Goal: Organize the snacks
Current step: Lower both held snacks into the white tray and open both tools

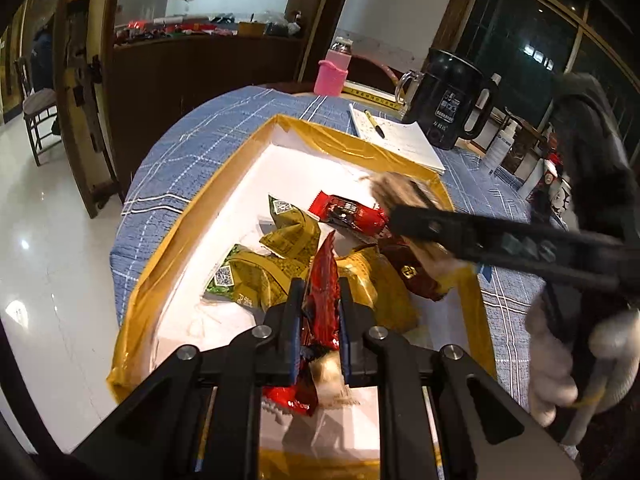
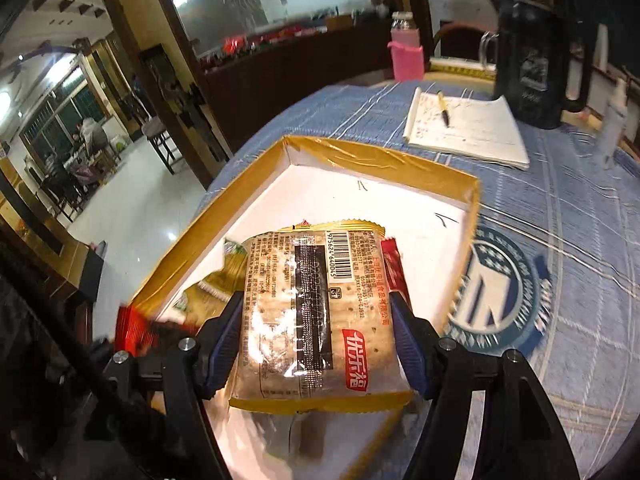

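Observation:
A shallow white tray with a gold taped rim [image 1: 224, 176] [image 2: 360, 156] lies on the blue checked tablecloth. In it lie green-and-gold snack packets [image 1: 256, 276], a red packet [image 1: 352, 214] and a dark red packet [image 1: 412, 272]. My left gripper [image 1: 320, 292] is shut on a red snack packet [image 1: 322, 300] and holds it upright over the tray's near end. My right gripper [image 2: 318, 312] is shut on a clear cracker packet with gold ends [image 2: 316, 312] over the tray; in the left wrist view it is blurred [image 1: 404, 192], coming in from the right.
A notepad with a pen [image 2: 468, 128], a black kettle [image 2: 528, 56] and a pink-sleeved bottle [image 2: 406, 52] stand behind the tray. A white bottle [image 2: 614, 124] stands at the right. The table's left edge drops to a tiled floor; a chair [image 1: 36, 112] stands there.

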Action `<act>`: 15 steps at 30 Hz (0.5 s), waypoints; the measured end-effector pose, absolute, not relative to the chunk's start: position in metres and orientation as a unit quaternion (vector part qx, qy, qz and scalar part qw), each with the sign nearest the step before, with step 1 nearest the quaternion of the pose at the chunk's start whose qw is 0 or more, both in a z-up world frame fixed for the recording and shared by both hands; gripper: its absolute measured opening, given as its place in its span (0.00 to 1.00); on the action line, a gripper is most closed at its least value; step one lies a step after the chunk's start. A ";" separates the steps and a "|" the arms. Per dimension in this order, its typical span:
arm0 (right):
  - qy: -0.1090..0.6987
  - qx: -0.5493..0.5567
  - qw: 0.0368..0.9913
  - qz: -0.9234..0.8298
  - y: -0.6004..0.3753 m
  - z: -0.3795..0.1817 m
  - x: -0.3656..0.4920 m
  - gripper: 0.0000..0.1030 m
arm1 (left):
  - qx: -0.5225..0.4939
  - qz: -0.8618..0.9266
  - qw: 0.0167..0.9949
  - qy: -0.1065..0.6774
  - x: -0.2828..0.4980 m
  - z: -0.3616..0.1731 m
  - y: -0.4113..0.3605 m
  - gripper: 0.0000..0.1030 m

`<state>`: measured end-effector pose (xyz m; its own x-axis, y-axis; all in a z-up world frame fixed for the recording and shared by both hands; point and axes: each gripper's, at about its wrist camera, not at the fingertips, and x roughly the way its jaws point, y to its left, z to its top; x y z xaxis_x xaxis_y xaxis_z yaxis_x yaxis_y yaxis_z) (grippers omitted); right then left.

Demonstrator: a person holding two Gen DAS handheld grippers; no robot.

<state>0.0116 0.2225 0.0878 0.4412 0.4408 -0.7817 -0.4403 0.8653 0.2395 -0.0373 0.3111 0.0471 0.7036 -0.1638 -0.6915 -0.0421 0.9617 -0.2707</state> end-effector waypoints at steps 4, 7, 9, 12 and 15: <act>0.480 0.000 0.839 0.258 0.238 0.079 0.038 0.67 | -0.142 -0.021 0.911 0.387 -0.027 0.045 0.318 0.16; 0.482 0.000 0.839 0.253 0.245 0.077 0.051 0.67 | -0.146 -0.013 0.911 0.386 -0.022 0.044 0.321 0.16; 0.485 0.000 0.837 0.252 0.249 0.075 0.056 0.67 | -0.147 -0.009 0.911 0.384 -0.021 0.044 0.323 0.17; 0.489 0.006 0.836 0.248 0.254 0.072 0.064 0.67 | -0.158 -0.011 0.911 0.380 -0.022 0.045 0.325 0.30; 0.491 0.021 0.835 0.250 0.257 0.072 0.071 0.68 | -0.163 -0.010 0.915 0.369 -0.026 0.050 0.326 0.54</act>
